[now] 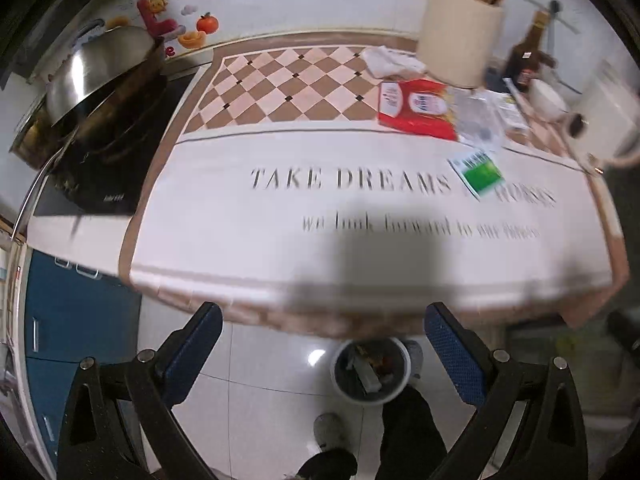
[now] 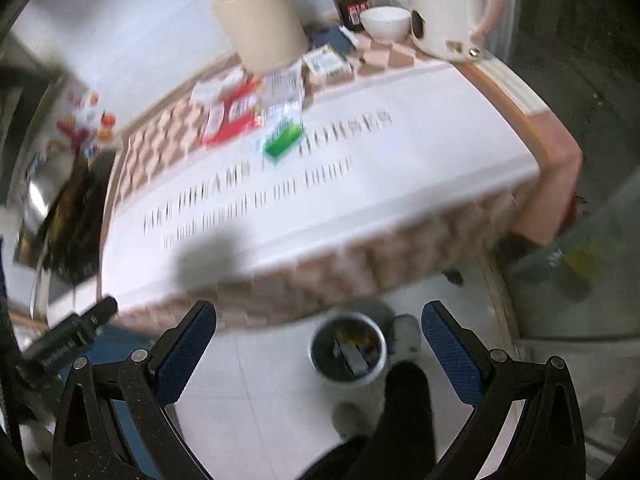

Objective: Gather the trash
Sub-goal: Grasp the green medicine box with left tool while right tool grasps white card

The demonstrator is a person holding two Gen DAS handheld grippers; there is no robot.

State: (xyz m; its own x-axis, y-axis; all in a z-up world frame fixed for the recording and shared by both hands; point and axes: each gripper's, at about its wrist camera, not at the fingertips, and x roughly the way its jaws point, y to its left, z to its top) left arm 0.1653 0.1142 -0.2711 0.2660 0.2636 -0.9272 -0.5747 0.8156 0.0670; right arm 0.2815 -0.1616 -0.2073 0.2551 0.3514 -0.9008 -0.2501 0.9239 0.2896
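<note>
A green and white packet lies on the white tablecloth, with a red packet, a clear plastic wrapper and a crumpled white tissue behind it. They also show in the right wrist view: green packet, red packet. A white trash bin with rubbish in it stands on the floor below the table edge, also in the right wrist view. My left gripper and right gripper are both open and empty, held above the floor in front of the table.
A cream utensil holder, a brown bottle, a white bowl and a white kettle stand at the back right. A steel wok sits on a black cooktop at left. The person's legs are below.
</note>
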